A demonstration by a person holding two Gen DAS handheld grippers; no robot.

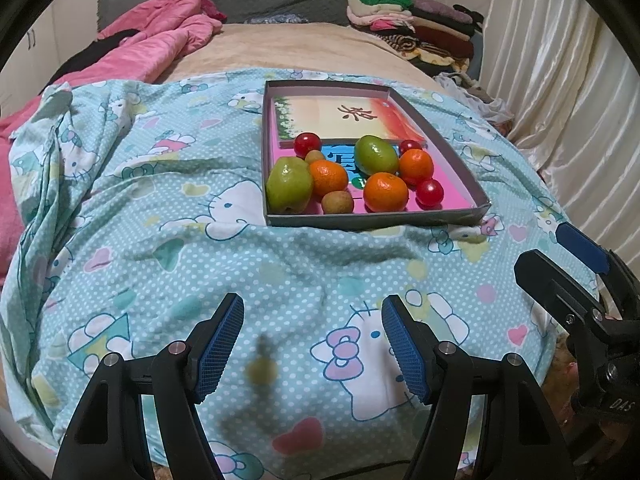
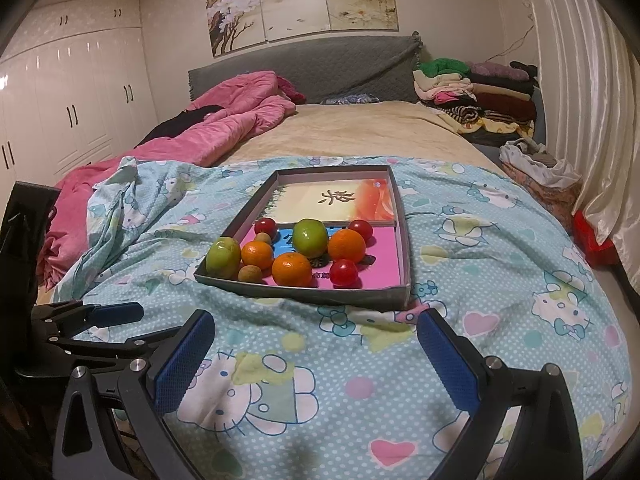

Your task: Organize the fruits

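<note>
A shallow grey box [image 1: 372,219] [image 2: 304,293] lies on the bed and holds the fruit at its near end: two green fruits [image 1: 289,185] [image 2: 310,237], three oranges [image 1: 385,192] [image 2: 292,269], red cherry tomatoes [image 1: 430,192] [image 2: 343,272] and small brown longans [image 1: 338,202] [image 2: 250,273]. My left gripper [image 1: 312,344] is open and empty above the sheet, short of the box. My right gripper [image 2: 316,356] is open and empty, also in front of the box. The right gripper shows at the right edge of the left wrist view [image 1: 576,280].
A light-blue cartoon-cat sheet [image 1: 160,220] [image 2: 480,260] covers the near bed. A pink quilt [image 1: 160,40] [image 2: 232,120] lies at the far left. Folded clothes [image 1: 420,28] [image 2: 476,88] are stacked at the far right. A curtain [image 1: 560,80] hangs on the right.
</note>
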